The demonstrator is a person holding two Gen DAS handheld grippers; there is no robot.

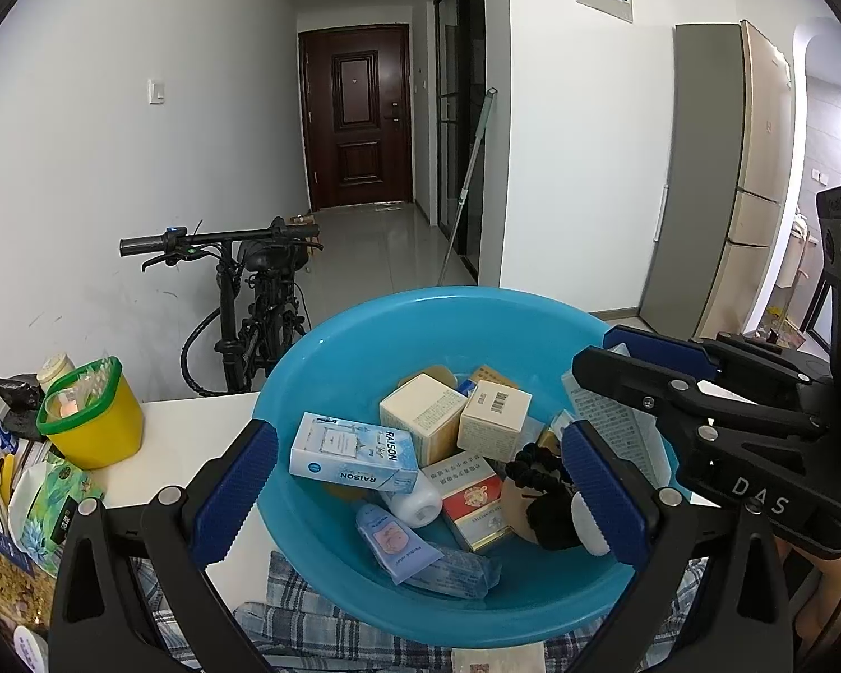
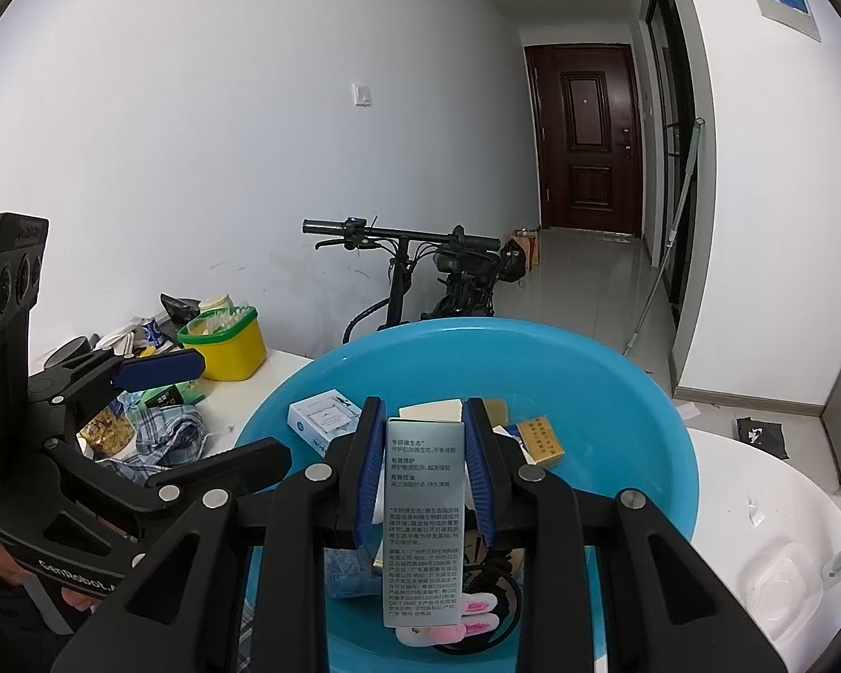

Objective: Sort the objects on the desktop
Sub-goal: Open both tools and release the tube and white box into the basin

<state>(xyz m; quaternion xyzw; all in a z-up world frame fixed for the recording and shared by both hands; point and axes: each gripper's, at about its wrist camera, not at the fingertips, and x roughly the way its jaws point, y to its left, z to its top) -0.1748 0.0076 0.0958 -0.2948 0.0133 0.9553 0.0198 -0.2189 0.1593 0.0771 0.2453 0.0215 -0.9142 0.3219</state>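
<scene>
The left tongs [image 1: 415, 499] are wide open and hold nothing. One blue pad [image 1: 232, 491] sits outside the left rim of the blue bowl [image 1: 331, 359], and the other pad is over the things inside it. There is open room between the two pads.

The bowl is on the white worktop [image 1: 196, 426], partly on a checked cloth [image 1: 303, 617]. Inside it lie a light blue box [image 1: 353, 451], two cream boxes [image 1: 423, 415], a red and white box [image 1: 471, 502], a small tube [image 1: 398, 541] and a black hair tie [image 1: 532, 468]. They are piled together, so some are partly hidden. A yellow tub [image 1: 92, 420] with a green rim stands well to the left of the bowl.

The right tongs [image 2: 425, 482] are closed tight on a tall grey box [image 2: 425, 510] with small print. The box stands upright over the bowl. A pink and white fluffy thing [image 2: 465, 617] peeks out just below it, but I cannot tell what it is. The near rim of the bowl is hidden behind the tongs.
</scene>
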